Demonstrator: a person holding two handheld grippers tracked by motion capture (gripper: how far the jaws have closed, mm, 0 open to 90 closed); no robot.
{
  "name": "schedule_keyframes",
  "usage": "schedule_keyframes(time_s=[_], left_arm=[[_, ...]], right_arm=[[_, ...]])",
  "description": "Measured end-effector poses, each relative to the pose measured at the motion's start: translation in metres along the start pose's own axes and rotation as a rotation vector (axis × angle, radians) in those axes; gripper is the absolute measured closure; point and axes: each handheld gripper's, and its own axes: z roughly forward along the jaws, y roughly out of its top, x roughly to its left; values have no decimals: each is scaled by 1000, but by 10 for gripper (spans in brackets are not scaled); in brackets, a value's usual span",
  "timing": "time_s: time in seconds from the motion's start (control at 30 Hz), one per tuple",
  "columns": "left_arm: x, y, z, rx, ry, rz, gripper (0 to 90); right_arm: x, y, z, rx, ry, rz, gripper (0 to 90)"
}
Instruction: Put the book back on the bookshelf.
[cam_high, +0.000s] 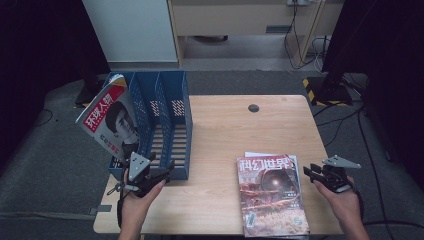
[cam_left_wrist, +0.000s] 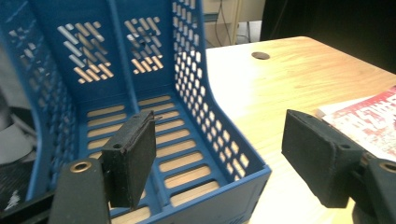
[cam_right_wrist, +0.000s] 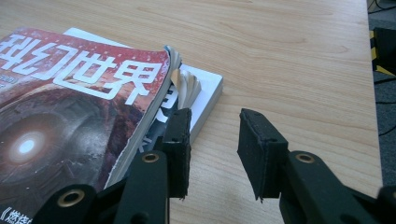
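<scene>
From the high view, the red magazine (cam_high: 272, 192) lies flat on the worktop (cam_high: 225, 130), long side pointing away from the person. The right gripper (cam_high: 307, 172) waits just beside its right edge, much nearer than the left gripper (cam_high: 167, 167), which sits by the blue file rack (cam_high: 170, 100).

In the left gripper view, the fingers (cam_left_wrist: 130, 163) stand wide apart, holding nothing.

In the right gripper view, the fingers (cam_right_wrist: 261, 154) are partly open and empty. The magazine's curled page edges lie just left of them.
</scene>
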Motion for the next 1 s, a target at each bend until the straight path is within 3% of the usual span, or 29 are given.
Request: schedule_keyframes(time_s=[0.27,0.47,0.73,0.83,0.97,1.0], left_arm=[[-19,3,11,25,-53,15,264],[-52,4,30,70,-121,73,264],[-88,0,59,125,-194,131,262],[-100,-2,70,140,-223,134,262],[-119,-8,90,179,-260,176,262],[-119,-8,90,179,-260,176,260]], right_arm=[[4,2,0,-19,28,-10,715],[7,3,0,-34,55,-22,754],[13,4,3,-35,79,-28,721],[15,5,4,-46,96,-25,697],[18,5,6,-46,107,-24,666],[18,5,6,-46,107,-24,666]])
